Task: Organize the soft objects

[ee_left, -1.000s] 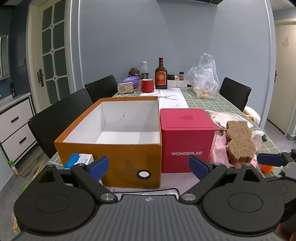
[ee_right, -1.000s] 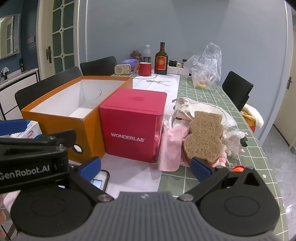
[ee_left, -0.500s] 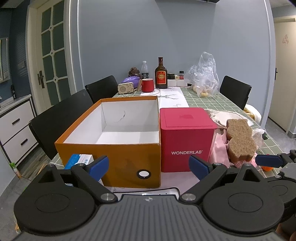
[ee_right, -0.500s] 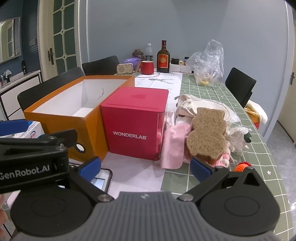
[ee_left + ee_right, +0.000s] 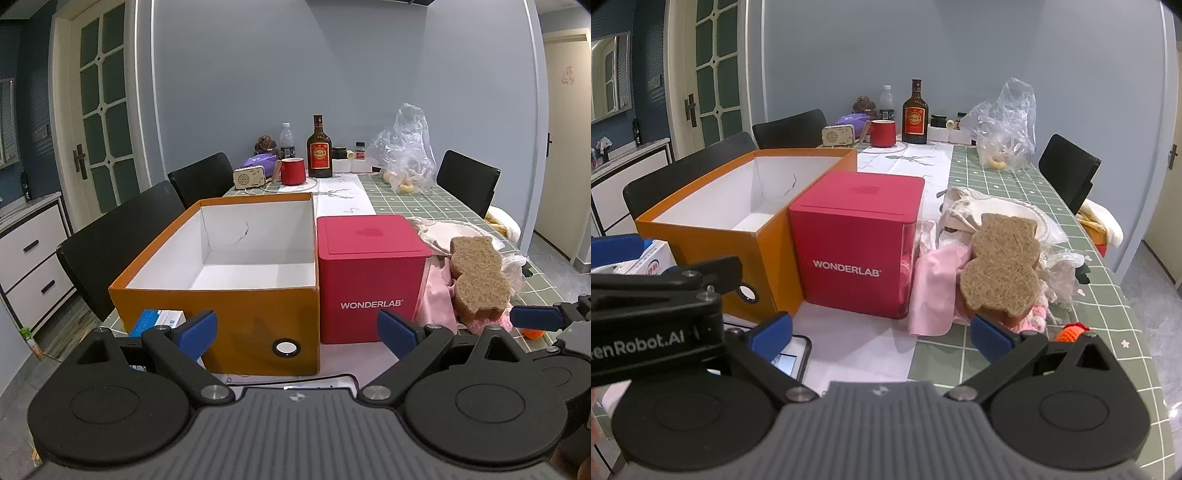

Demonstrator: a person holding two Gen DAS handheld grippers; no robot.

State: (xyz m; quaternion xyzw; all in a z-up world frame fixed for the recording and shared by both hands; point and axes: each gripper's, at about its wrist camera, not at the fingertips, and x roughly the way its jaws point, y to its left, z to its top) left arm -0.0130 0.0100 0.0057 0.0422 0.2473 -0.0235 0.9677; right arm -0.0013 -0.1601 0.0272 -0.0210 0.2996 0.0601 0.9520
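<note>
Left gripper (image 5: 297, 328) jaws spread wide, empty; the open orange cardboard box (image 5: 221, 280) sits dead ahead of them, its white interior bare. Right gripper (image 5: 881, 332) jaws also spread, empty; the coarse, fibrous bear-shaped sponge (image 5: 1001, 269) lies just ahead-right on a pink cloth (image 5: 936, 291). Red cube box (image 5: 857, 243) touches the orange box; bare surface (image 5: 849, 347) lies between the right jaws.
</note>
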